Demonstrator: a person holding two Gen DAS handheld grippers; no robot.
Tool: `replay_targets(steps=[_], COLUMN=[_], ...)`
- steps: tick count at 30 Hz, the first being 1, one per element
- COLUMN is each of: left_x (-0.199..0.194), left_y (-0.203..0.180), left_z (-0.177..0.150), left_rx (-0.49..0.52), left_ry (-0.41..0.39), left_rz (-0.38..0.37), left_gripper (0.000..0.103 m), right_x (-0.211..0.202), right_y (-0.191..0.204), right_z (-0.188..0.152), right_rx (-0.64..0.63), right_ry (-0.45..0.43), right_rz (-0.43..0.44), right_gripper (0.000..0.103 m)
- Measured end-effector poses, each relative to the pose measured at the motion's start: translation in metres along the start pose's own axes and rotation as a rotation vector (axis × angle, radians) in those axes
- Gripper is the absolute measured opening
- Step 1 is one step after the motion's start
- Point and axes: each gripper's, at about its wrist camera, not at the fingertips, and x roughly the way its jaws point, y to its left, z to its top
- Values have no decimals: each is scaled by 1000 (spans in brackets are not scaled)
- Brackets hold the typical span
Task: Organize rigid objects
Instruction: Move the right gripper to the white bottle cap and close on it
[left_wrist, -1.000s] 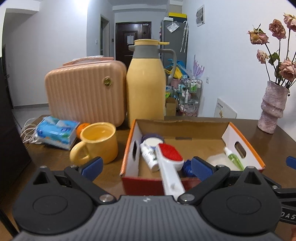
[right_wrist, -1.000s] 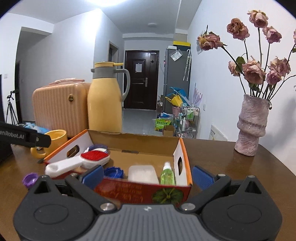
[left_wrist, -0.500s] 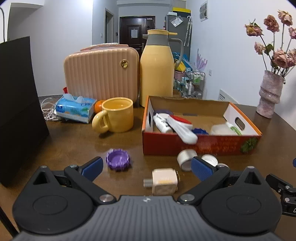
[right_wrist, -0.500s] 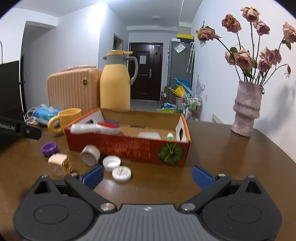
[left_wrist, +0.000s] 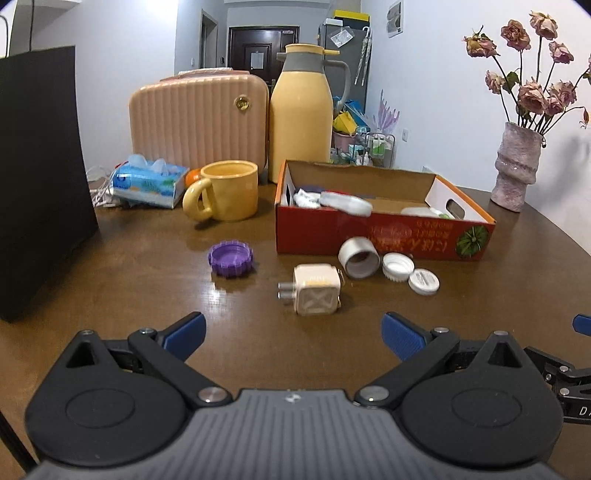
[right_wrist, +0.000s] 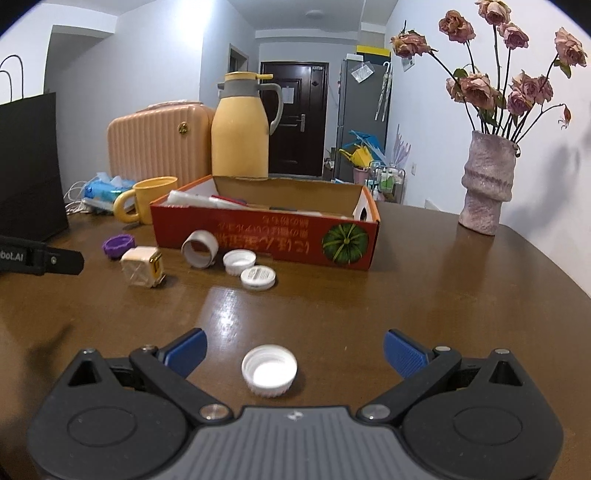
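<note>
A red cardboard box stands mid-table and holds a white and red brush among other items. In front of it lie a purple cap, a cream plug adapter, a tape roll and two white caps. My left gripper is open, near the adapter. My right gripper is open with a third white cap lying between its fingers, untouched.
Behind the box stand a yellow mug, a yellow thermos jug, a peach case and a tissue pack. A black bag rises at the left. A vase of dried roses sits at the right.
Both grippers have pulled back from over the box toward the near table edge. The loose items in front of the box came into view, then a white cap between my right fingers.
</note>
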Motion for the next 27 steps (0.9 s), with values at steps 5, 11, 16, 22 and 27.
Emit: replay_targets(steps=[5,11,16,22,27], left_x=[-7,-12,-12,-9,-8], left_y=[4,7,7,7,9], left_z=[-15,-23,-26,-31,-33], left_rx=[-2,-5,-4,-3,-2], left_ry=[8,6,13,33,40], left_rz=[0,-4,-11,-12,-8], left_gripper=[103,103,103,103,103], right_x=[-6,-8,1,24,45], right_y=[2,8,12,17,21], right_z=[-7,-11,-14,-8,-8], right_rx=[8,-7,-20,-37,-35], right_ry=[8,14,50,91,143], right_rz=[3,-14,6,17,30], right_gripper=[102,102,100,79,47])
